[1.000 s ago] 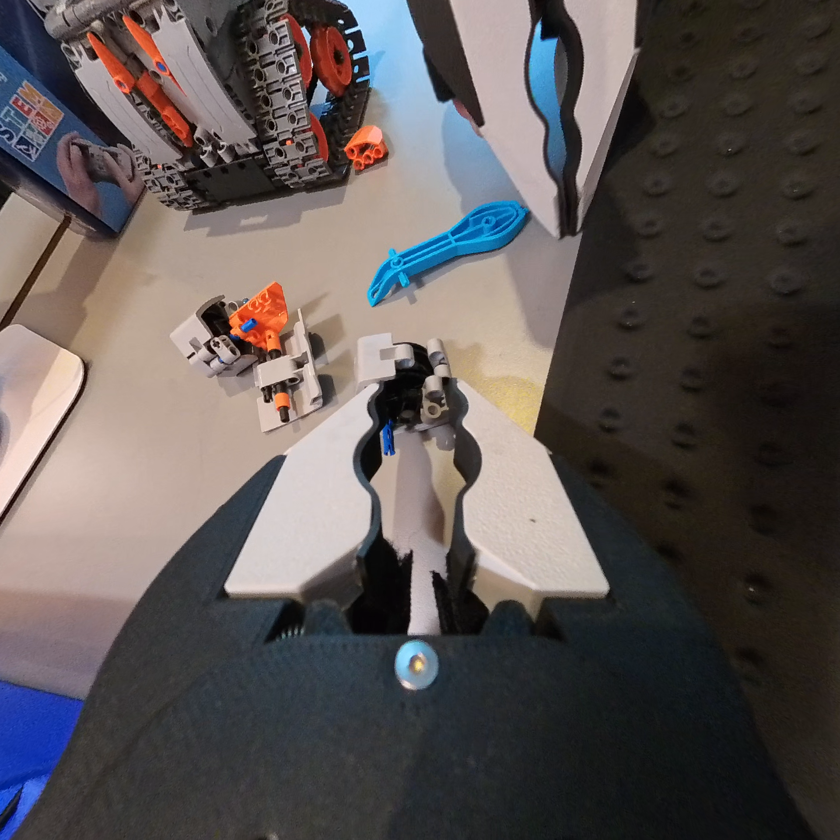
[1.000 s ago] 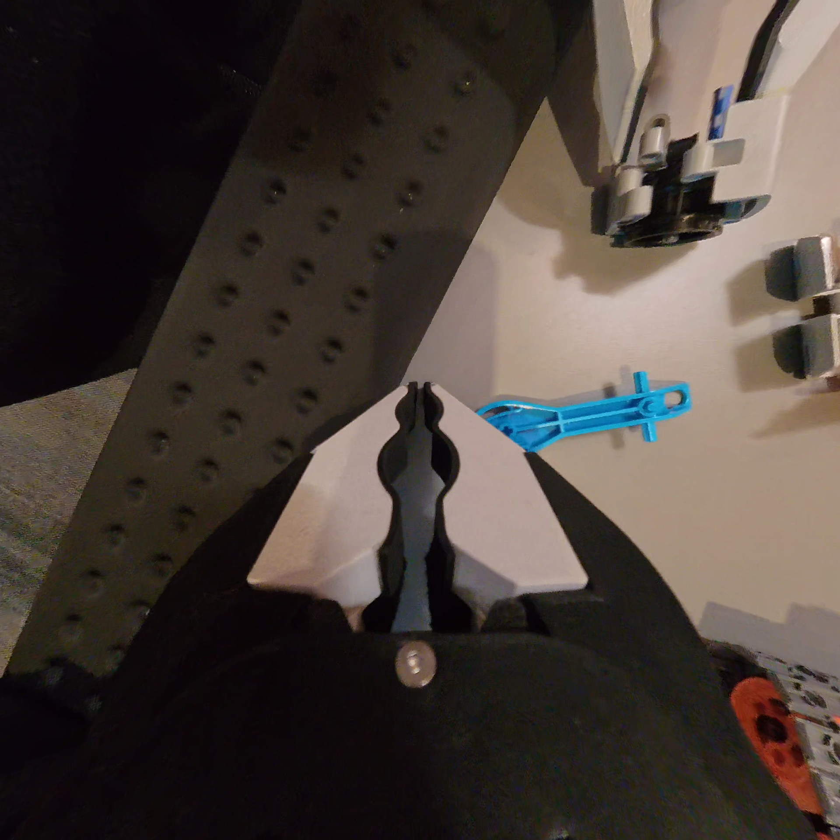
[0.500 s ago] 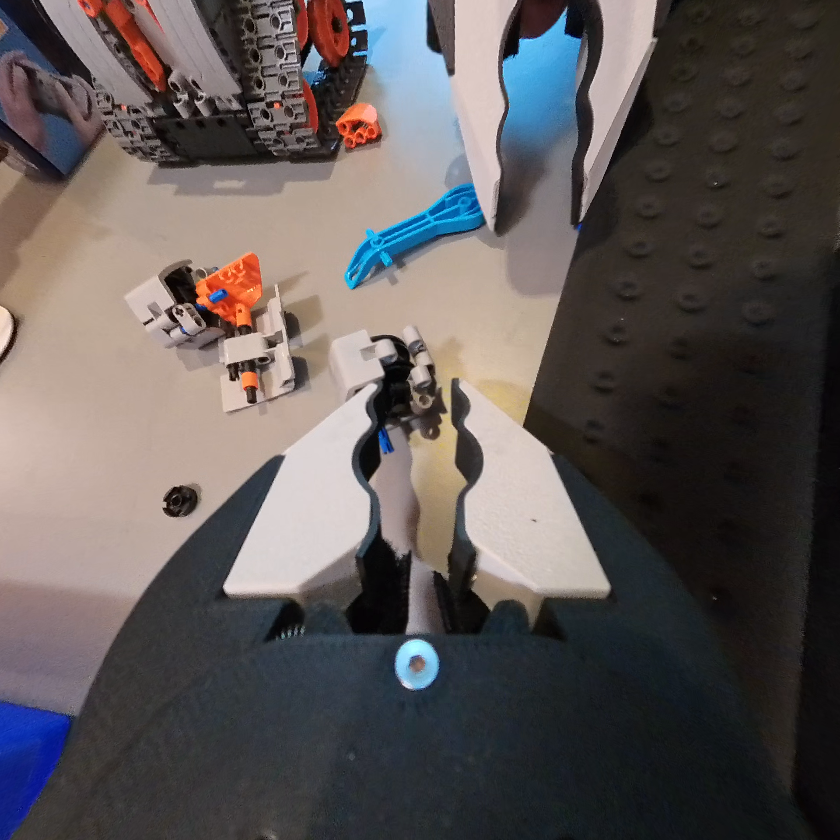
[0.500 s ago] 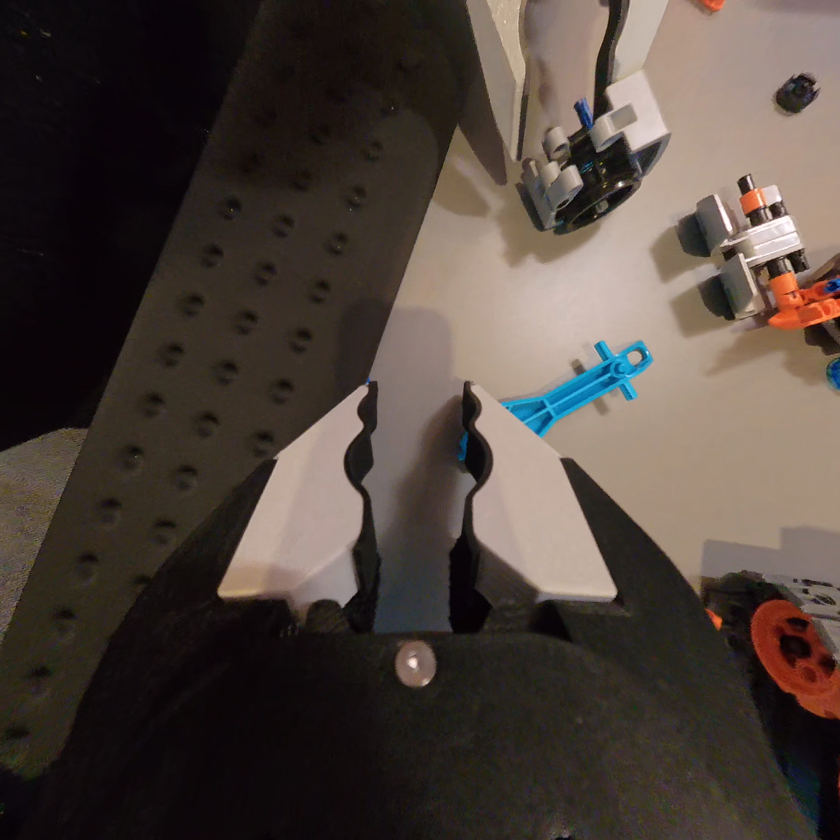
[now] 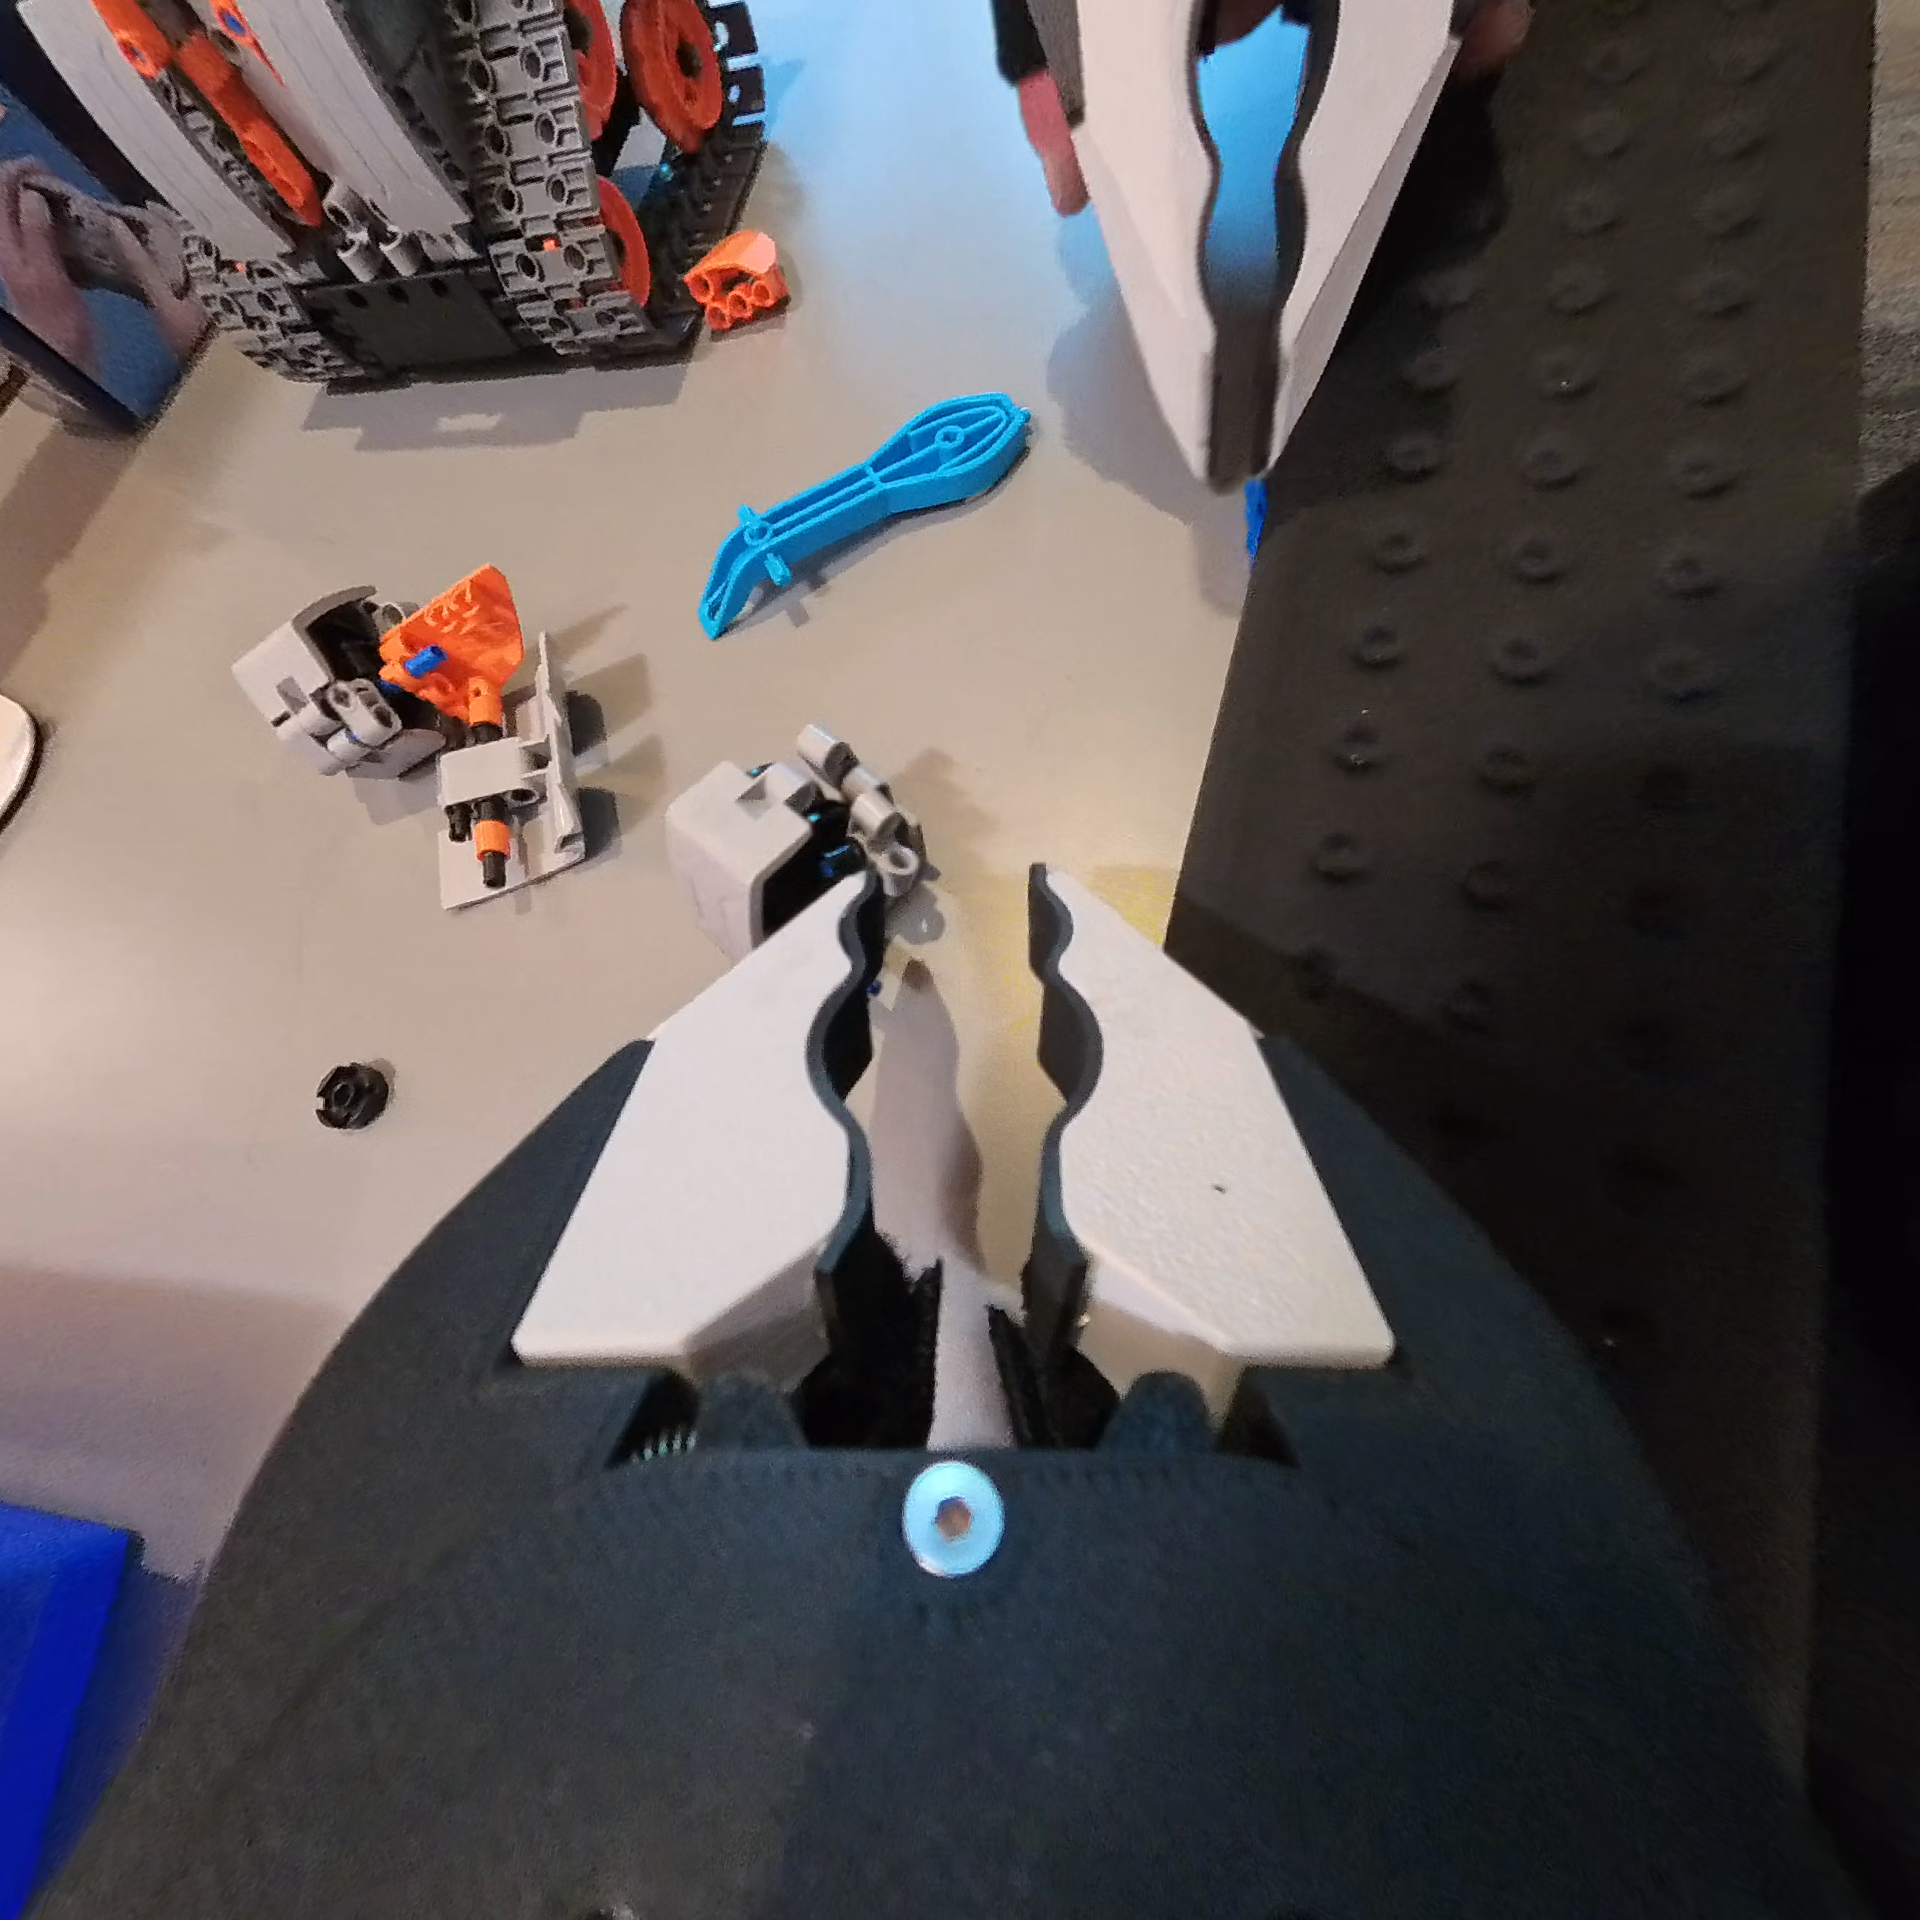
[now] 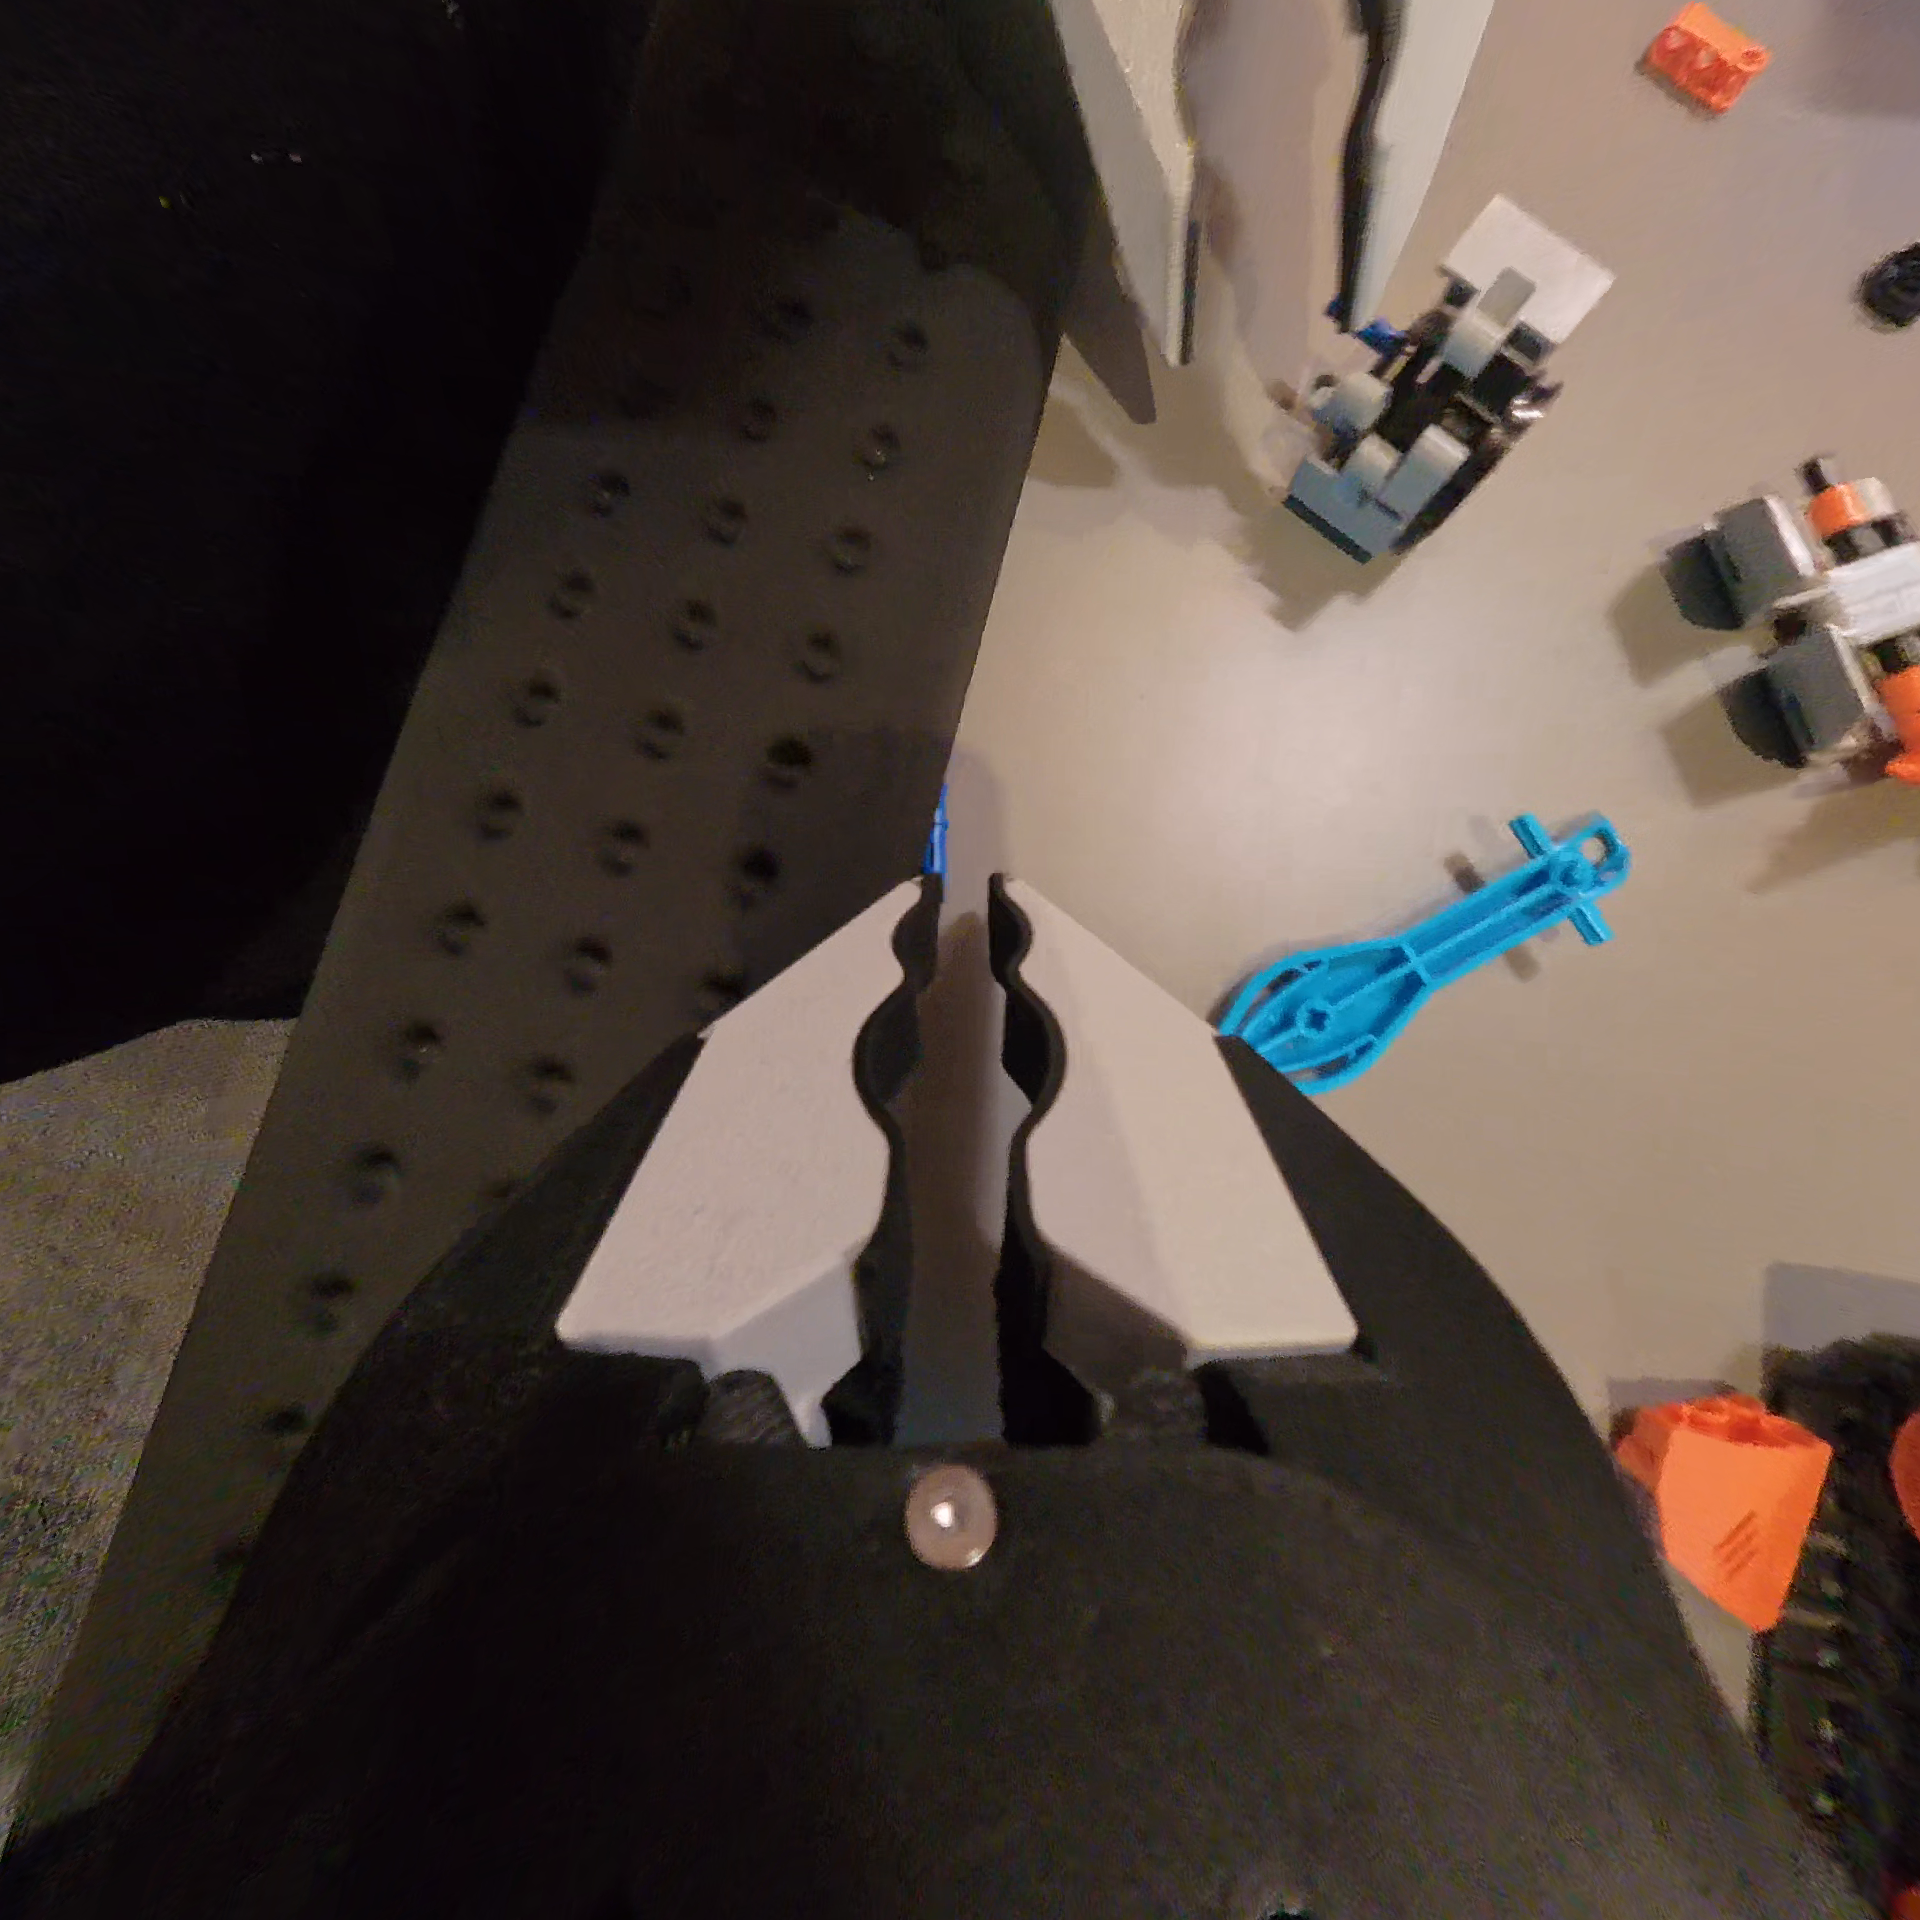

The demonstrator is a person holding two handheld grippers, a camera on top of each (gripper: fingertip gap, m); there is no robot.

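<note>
Right wrist view: right tool [image 6: 956,883] is hovering barely parted, gripping nothing, blue pin [image 6: 938,831] at 12 o'clock.
Left tool [image 5: 948,883] is gaping empty, grey block [image 5: 748,847] touching at 11 o'clock.

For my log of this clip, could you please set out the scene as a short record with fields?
surface: grey table
left gripper: open, holding nothing, fingers beside the grey-and-black brick assembly
right gripper: narrowly open, holding nothing, by a small blue pin at the black studded mat
between them: blue brick-separator tool
farther left: grey-and-orange brick assembly, small black round piece
far side: tracked brick vehicle, loose orange piece
</note>
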